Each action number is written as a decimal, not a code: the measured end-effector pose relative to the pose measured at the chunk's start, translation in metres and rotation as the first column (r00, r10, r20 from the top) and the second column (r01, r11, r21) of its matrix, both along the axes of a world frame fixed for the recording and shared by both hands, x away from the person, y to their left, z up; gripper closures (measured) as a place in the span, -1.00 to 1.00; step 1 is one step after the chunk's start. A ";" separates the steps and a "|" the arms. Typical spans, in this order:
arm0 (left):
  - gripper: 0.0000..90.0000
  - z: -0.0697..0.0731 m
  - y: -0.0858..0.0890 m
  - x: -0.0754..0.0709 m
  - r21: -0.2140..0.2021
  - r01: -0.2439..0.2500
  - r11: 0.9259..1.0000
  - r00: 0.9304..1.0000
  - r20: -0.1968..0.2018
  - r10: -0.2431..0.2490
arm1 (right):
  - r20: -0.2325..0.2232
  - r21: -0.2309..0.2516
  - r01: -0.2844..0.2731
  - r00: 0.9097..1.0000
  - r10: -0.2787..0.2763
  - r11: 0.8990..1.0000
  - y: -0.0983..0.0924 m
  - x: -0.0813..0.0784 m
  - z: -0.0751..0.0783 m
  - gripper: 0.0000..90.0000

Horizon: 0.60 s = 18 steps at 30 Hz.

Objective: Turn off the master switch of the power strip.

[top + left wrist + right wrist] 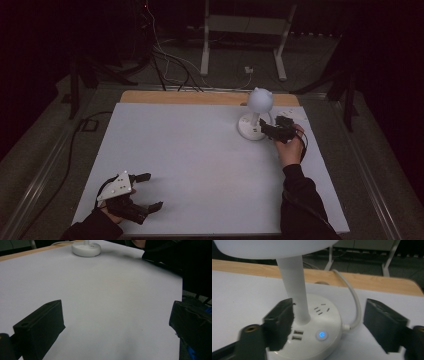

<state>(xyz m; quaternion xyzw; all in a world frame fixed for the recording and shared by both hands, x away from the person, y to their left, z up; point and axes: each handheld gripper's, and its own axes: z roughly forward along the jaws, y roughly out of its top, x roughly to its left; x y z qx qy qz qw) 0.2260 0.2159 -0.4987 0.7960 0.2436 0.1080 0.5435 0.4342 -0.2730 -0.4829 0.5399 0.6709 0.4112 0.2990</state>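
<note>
high view: above, forward-down | left gripper view: low, far | right gripper view: close | shared: lamp base [251, 131]

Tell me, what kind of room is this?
Probably a lab or test workshop: a white-topped table under dark surroundings, loose cables on the floor, a metal stand behind, and a handheld gripper at a desk lamp.

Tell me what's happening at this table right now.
A person works at a white table with a gripper in each hand. The right gripper is at a white desk lamp near the far edge, its jaws astride the round base and stem but not pressing on them; a blue button glows on the base. The left gripper rests open and empty at the near left corner.
</note>
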 end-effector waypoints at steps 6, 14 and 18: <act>-0.99 0.000 0.000 0.000 0.000 0.000 1.000 1.000 0.000 0.000 | -0.024 0.009 0.052 0.998 -0.051 0.999 -0.001 -0.002 0.003 0.44; -0.99 0.000 0.000 0.000 0.000 0.000 1.000 1.000 0.000 0.000 | -0.044 -0.002 0.060 0.997 -0.060 0.998 -0.002 -0.002 0.006 1.00; -0.99 0.000 0.000 0.000 0.001 0.000 1.000 1.000 -0.001 0.000 | -0.051 -0.012 0.048 0.998 -0.049 0.999 0.000 0.000 0.005 1.00</act>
